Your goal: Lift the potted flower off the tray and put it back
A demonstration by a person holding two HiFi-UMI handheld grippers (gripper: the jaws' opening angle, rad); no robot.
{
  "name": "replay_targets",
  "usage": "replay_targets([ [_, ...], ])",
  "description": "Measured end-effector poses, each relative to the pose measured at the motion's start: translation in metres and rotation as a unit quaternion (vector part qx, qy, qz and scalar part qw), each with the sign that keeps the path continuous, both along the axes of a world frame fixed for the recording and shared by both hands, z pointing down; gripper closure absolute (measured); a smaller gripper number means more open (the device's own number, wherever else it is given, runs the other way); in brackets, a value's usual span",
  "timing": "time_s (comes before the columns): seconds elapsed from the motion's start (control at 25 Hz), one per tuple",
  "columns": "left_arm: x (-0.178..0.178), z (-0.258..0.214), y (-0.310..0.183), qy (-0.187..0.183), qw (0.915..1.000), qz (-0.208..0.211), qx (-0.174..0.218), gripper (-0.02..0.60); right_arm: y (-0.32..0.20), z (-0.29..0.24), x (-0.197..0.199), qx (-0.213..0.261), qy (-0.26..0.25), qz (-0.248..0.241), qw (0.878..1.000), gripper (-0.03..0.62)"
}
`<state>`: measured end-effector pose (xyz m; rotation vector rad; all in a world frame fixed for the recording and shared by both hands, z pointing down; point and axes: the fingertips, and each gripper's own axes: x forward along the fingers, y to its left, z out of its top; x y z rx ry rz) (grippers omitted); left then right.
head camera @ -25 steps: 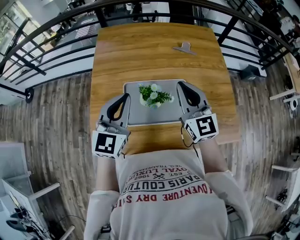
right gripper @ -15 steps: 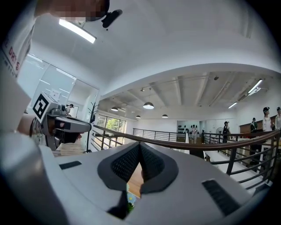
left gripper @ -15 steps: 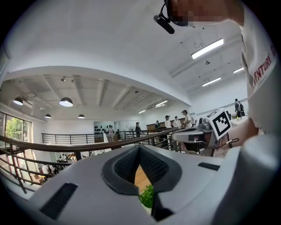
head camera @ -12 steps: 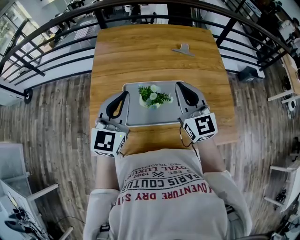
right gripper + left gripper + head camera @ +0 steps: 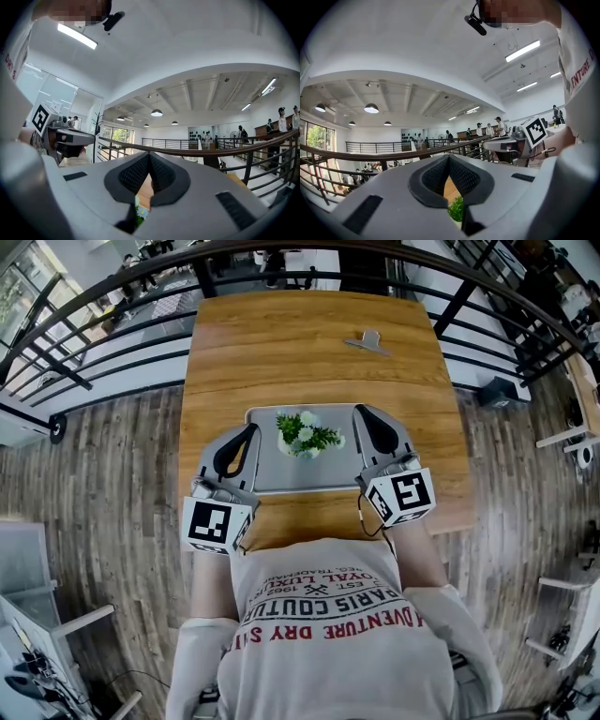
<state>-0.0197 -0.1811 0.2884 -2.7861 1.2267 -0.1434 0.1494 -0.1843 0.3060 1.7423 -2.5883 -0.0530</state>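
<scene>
The potted flower (image 5: pixel 307 434), green leaves and pale blooms in a small white pot, stands upright near the back middle of the grey tray (image 5: pixel 281 472). My left gripper (image 5: pixel 253 429) lies over the tray's left edge, shut and empty, its tip a little left of the plant. My right gripper (image 5: pixel 358 408) lies over the tray's right edge, also shut with nothing in it. Green leaves (image 5: pixel 457 209) peek below the closed tips of the left gripper (image 5: pixel 449 156). A bit of the flower (image 5: pixel 140 211) shows under the closed right gripper (image 5: pixel 149 153).
The tray sits on a wooden table (image 5: pixel 309 343) near its front edge. A small metal clip (image 5: pixel 368 340) lies at the back right of the table. A dark metal railing (image 5: pixel 112 296) curves round the table's far side, above a wood-plank floor.
</scene>
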Motion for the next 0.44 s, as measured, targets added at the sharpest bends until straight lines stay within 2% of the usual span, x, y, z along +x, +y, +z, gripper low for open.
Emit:
replay_targets([
  [0.44, 0.0002, 0.0034, 0.0010, 0.001, 1.0000, 0.002, -0.009, 0.569, -0.0006, 0.0033, -0.0009, -0.008, 0.012, 0.003, 1.000, 0.568],
])
